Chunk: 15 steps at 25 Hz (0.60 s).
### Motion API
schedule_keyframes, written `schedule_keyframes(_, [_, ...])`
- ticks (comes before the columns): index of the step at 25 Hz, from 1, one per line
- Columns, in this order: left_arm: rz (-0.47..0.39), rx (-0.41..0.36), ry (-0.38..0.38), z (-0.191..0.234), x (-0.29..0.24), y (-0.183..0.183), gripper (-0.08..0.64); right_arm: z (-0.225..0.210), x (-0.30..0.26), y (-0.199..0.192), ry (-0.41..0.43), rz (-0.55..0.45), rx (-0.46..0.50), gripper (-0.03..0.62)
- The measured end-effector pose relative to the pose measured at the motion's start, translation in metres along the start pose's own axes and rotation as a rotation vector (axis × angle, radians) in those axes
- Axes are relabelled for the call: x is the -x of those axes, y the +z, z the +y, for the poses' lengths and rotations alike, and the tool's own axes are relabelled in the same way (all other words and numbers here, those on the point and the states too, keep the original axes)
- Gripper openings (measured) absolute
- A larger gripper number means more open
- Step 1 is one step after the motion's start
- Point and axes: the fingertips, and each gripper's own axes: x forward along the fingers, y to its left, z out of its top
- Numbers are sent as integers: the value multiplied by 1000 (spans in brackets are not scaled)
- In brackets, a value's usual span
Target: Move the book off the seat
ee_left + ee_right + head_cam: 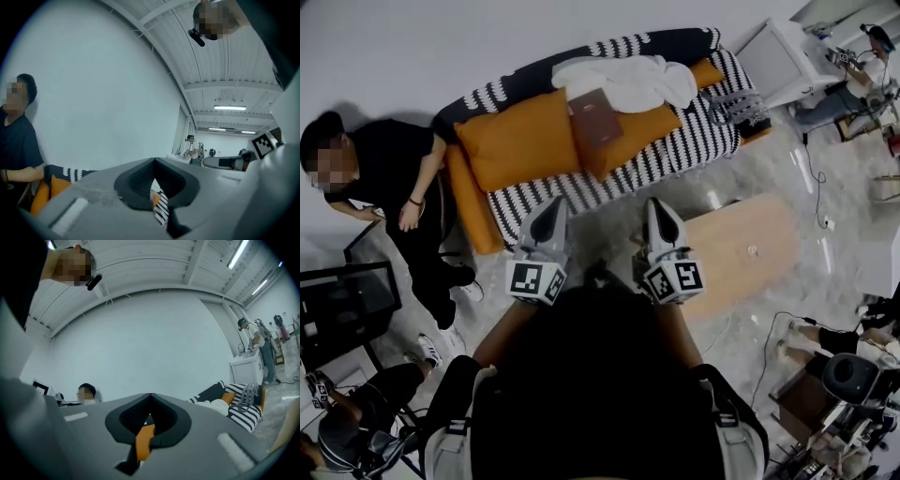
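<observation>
Pale marbled floor and a white wall fill the head view. At the far left a person in black clothes leans beside the end of a long sofa with a black-and-white striped cover. The sofa runs slantwise from left of centre toward the upper right. Big orange cushions lie on its seat. The flat brown book rests on top of them near the middle of the sofa, its upper edge just beside a crumpled white blanket. The book is well apart from both claws.

Below the sofa, in the lower centre of the frame, the left claw points up the frame toward the striped seat front. Its two grey jaws taper together to a single tip with nothing between them. The left gripper view agrees: the jaws meet at the tip, and only a sliver of striped cover and orange cushion shows through the hollow behind it.

Just to the right, the right claw stands parallel to the left one, its jaws likewise pressed together and empty. In the right gripper view the tips meet, with orange cushion showing through the opening behind them.

Right of the claws stands a light wooden oval desk. A white cabinet sits at the upper right, past the sofa's far end.
</observation>
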Motion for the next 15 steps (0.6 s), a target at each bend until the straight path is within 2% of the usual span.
schedule_keyframes(15, [-1, -7, 45, -41, -68, -3, 6, -70, -22, 23, 57, 8, 21, 8])
